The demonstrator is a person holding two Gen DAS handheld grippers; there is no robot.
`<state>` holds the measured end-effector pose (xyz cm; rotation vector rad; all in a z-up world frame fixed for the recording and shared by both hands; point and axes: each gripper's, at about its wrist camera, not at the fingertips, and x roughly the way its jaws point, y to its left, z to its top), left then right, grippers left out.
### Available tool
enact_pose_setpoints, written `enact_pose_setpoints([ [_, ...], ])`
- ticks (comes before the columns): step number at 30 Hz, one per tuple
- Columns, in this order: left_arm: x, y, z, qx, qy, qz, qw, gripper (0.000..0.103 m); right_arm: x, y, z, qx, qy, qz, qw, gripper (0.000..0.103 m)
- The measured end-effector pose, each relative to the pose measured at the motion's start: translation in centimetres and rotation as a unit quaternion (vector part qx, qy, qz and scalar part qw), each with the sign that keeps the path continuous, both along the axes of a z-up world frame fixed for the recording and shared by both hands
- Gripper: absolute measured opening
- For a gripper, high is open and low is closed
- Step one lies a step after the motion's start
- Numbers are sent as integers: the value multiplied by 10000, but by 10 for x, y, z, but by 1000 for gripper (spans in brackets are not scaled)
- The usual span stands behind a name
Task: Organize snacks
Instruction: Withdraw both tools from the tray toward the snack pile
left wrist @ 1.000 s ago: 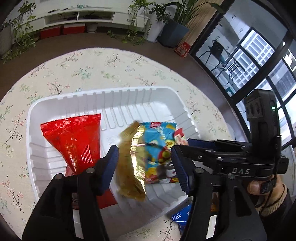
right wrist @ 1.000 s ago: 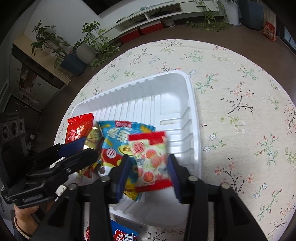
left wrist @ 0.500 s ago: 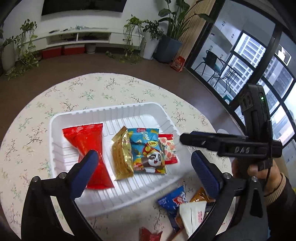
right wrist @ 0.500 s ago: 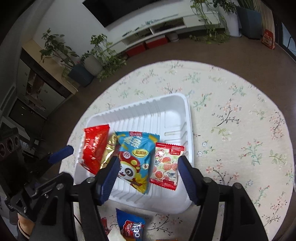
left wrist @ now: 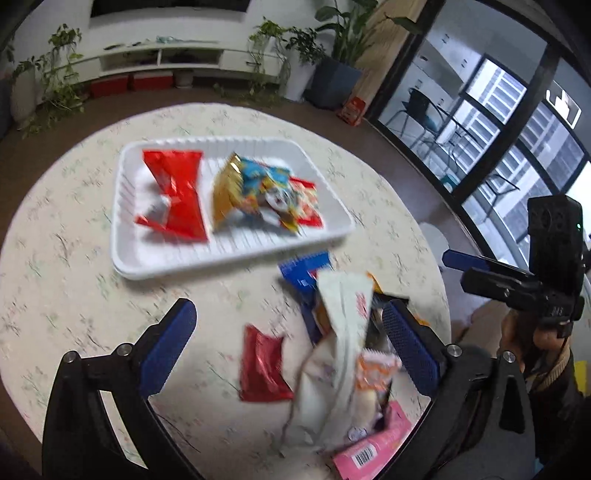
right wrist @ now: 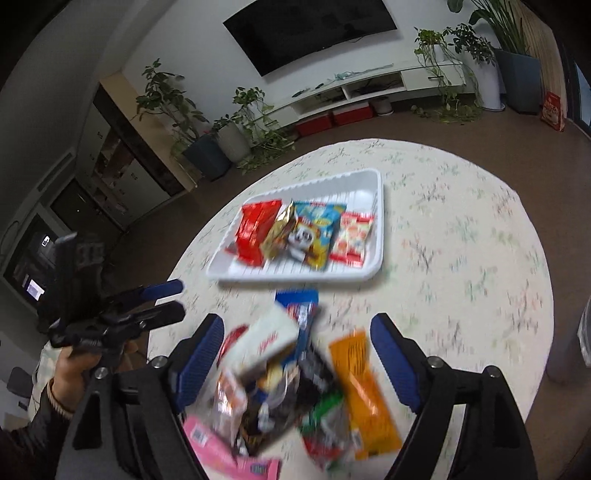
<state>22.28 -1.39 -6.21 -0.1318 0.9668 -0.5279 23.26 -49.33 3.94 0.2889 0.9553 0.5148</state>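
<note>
round floral table [right wrist: 461, 236] bears white tray [right wrist: 373, 184], loose snack pile [right wrist: 295, 387].

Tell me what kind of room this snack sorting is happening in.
Most likely a home living room: a wall-mounted TV hangs above a low white media console, potted plants line the walls, and the snacks sit on a round table covered with a floral cloth.

Desk [right wrist: 461, 236]: cream cloth, faint floral print. Tray [right wrist: 375, 184]: plain white, ribbed. Packets in tray: red [right wrist: 255, 230], gold [right wrist: 279, 230], blue with panda print [right wrist: 314, 236], white with red edges [right wrist: 352, 238]. Loose packets: orange [right wrist: 364, 387], pink with barcode [left wrist: 373, 446].
</note>
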Motion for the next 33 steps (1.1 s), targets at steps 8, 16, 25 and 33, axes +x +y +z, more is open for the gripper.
enact_pose_setpoints([
  [8,-9,-23,-9,376,110,-81,9992,102,-60,-21,-18,-544,212,-316,9978,84],
  [16,-5,-65,-18,1409,8,-391,9892,102,-76,-16,-23,-908,229,-327,9951,84],
  [25,-3,-84,-34,1813,9,-481,9823,102,-92,3,-18,-1048,-15,-169,9943,93],
  [33,4,-86,-36,1811,71,-569,9818,94,-83,-4,-22,-1054,119,-439,9934,90],
])
